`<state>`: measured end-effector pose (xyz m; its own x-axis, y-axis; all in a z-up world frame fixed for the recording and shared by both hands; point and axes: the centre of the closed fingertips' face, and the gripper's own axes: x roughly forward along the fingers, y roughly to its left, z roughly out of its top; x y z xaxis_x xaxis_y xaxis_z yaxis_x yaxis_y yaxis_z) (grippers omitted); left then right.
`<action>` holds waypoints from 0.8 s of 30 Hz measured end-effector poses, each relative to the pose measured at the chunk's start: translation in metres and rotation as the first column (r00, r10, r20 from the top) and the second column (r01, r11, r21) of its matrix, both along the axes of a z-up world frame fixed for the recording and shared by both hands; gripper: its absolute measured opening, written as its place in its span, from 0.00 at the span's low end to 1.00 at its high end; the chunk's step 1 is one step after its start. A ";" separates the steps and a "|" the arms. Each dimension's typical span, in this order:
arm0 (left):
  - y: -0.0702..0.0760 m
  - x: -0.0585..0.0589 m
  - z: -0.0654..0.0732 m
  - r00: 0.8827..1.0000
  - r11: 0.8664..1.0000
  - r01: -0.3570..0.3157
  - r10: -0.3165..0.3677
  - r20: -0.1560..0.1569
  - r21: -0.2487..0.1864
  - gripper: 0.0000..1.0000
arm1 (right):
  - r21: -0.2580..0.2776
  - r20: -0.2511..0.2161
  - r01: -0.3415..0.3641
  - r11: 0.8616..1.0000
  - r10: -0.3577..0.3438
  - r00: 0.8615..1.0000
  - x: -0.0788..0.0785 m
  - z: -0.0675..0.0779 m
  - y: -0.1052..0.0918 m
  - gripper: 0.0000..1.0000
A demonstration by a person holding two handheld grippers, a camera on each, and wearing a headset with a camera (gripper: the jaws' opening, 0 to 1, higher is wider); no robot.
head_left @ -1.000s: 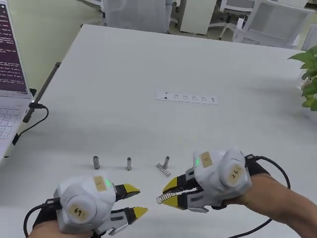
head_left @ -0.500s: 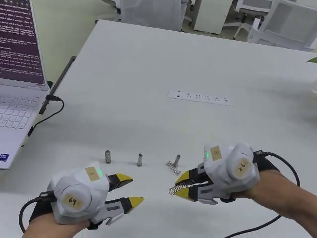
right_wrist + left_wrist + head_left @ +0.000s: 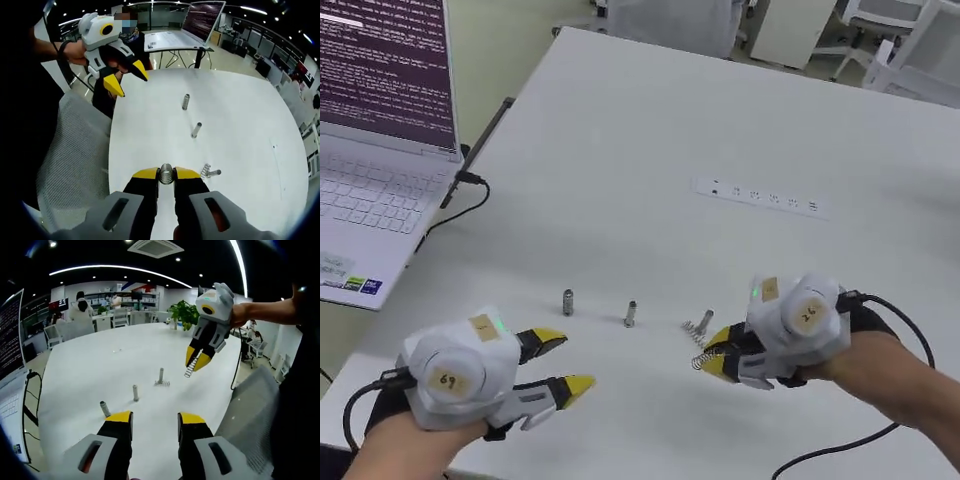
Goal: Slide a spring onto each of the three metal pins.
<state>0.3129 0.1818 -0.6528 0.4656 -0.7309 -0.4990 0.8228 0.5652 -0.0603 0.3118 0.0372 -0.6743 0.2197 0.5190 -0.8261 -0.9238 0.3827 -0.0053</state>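
The right tongs (image 3: 710,356) are closed on a spring (image 3: 166,174), pinched across its coils near one end. The rest of it sticks out past the tips. The left tongs (image 3: 578,360) are wide open with nothing in them, and hover over the near left part of the bench (image 3: 650,150).

Three pins stand upright in a row across the bench, just beyond both tongs. The left pin (image 3: 568,302) looks coiled, so it seems to carry a spring already. The middle pin (image 3: 631,314) is bare. The right pin (image 3: 705,321) is also bare, with a loose spring (image 3: 691,328) lying on the bench at its foot.

The held spring is raised above the bench. In the left gripper view its long axis runs on from the tongs and slants downward. In the right gripper view the camera looks straight through its open end. The pins point straight up, so the spring is not yet in line with either bare pin.

The right pin lies just beyond the tips of the right tongs, and the middle pin is further left. I judge the next move belongs to the right tongs. The spring's free end must be brought upright over a bare pin and then lowered. The loose spring lies so close to the right pin that it could get in the way.
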 end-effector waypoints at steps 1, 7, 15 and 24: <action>0.005 0.002 0.000 1.000 1.000 -0.015 0.015 -0.003 -0.005 0.31 | -0.001 -0.001 0.006 1.000 -0.006 1.000 0.005 -0.001 0.000 0.09; 0.023 0.009 0.001 0.998 0.998 -0.065 0.065 -0.002 -0.014 0.35 | -0.009 0.012 0.028 1.000 -0.028 1.000 0.026 -0.002 0.004 0.09; 0.042 0.016 0.003 0.992 0.992 -0.126 0.126 -0.004 -0.028 0.41 | -0.024 0.022 0.036 0.999 -0.035 0.999 0.052 -0.005 0.013 0.09; 0.055 0.021 0.006 0.985 0.985 -0.170 0.170 -0.006 -0.040 0.45 | -0.049 0.026 0.025 0.998 -0.024 0.999 0.077 -0.011 0.022 0.09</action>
<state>0.3341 0.2365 -0.6467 0.5835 -0.6605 -0.4725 0.7145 0.6941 -0.0880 0.3889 0.0595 -0.6855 0.2536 0.4718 -0.8445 -0.9134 0.4041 -0.0485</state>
